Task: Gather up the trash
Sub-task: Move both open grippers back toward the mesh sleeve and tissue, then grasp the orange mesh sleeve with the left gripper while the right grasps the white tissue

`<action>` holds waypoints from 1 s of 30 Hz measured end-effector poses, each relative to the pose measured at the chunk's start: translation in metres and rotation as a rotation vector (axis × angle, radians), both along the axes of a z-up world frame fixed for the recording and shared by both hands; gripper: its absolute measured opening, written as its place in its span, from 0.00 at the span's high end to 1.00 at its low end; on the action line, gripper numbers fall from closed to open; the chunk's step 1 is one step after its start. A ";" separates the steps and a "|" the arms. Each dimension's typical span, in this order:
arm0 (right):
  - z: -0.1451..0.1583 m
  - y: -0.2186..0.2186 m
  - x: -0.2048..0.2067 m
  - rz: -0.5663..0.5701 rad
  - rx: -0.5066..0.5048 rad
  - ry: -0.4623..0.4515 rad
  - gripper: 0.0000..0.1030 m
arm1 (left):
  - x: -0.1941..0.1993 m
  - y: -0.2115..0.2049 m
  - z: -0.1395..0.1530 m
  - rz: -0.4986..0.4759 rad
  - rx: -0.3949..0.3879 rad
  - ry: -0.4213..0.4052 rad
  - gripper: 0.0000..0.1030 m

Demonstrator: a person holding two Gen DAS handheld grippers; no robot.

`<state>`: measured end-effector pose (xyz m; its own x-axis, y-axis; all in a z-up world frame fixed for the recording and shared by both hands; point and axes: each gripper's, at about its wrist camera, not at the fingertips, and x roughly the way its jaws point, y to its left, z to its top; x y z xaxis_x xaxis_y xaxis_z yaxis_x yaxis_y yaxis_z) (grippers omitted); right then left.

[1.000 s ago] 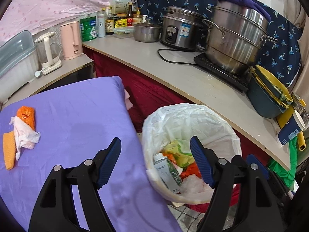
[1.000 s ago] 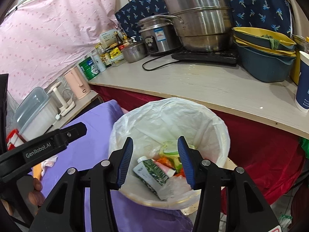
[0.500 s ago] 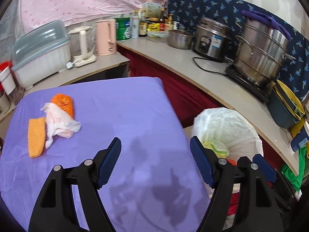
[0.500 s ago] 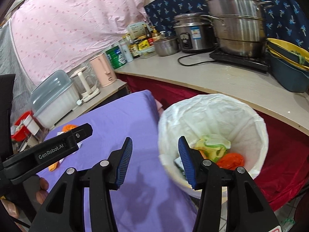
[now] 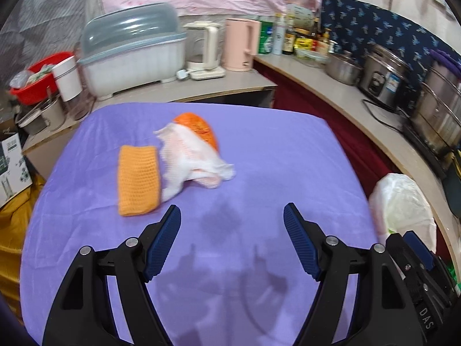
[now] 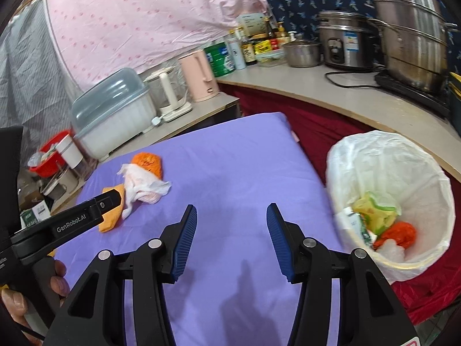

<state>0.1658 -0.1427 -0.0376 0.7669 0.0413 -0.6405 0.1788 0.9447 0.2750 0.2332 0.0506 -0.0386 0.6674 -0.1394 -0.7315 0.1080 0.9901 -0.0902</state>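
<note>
On the purple-covered table (image 5: pixel 259 173) (image 6: pixel 236 167) lie a crumpled white tissue (image 5: pixel 190 158) (image 6: pixel 144 186), an orange wrapper (image 5: pixel 198 127) (image 6: pixel 148 163) partly under it, and an orange knitted cloth (image 5: pixel 138 180) (image 6: pixel 113 216) to its left. My left gripper (image 5: pixel 232 216) hangs open over the table, just short of the tissue, nothing between its fingers. My right gripper (image 6: pixel 232 216) is open too and empty, over bare cloth to the right of the trash. The bin with a white liner (image 6: pixel 389 173) (image 5: pixel 400 201) stands at the table's right and holds a carton and wrappers.
A counter (image 6: pixel 360 106) curves behind the table, carrying a dish box (image 5: pixel 129 57), kettles (image 5: pixel 239 44), bottles, a rice cooker (image 6: pixel 343 40) and steel pots (image 6: pixel 409 37). A red basin (image 5: pixel 37 77) and boxes crowd the left. A hand (image 6: pixel 17 300) holds the left gripper's handle.
Both grippers swung left, away from over the bin to above the purple table. The tissue and orange items now sit near the centre ahead of the left gripper. Both jaws stayed as wide.
</note>
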 end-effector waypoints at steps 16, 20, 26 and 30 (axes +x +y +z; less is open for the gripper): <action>-0.031 0.104 0.087 0.184 0.019 0.064 0.52 | 0.046 0.106 -0.039 0.154 0.028 0.081 0.32; -0.035 0.122 0.113 0.209 0.014 0.067 0.52 | 0.063 0.116 -0.051 0.159 0.030 0.111 0.30; -0.045 0.136 0.148 0.218 0.013 0.079 0.52 | 0.086 0.125 -0.061 0.179 0.012 0.128 0.28; -0.053 0.142 0.166 0.223 0.017 0.091 0.52 | 0.100 0.124 -0.067 0.183 0.000 0.142 0.28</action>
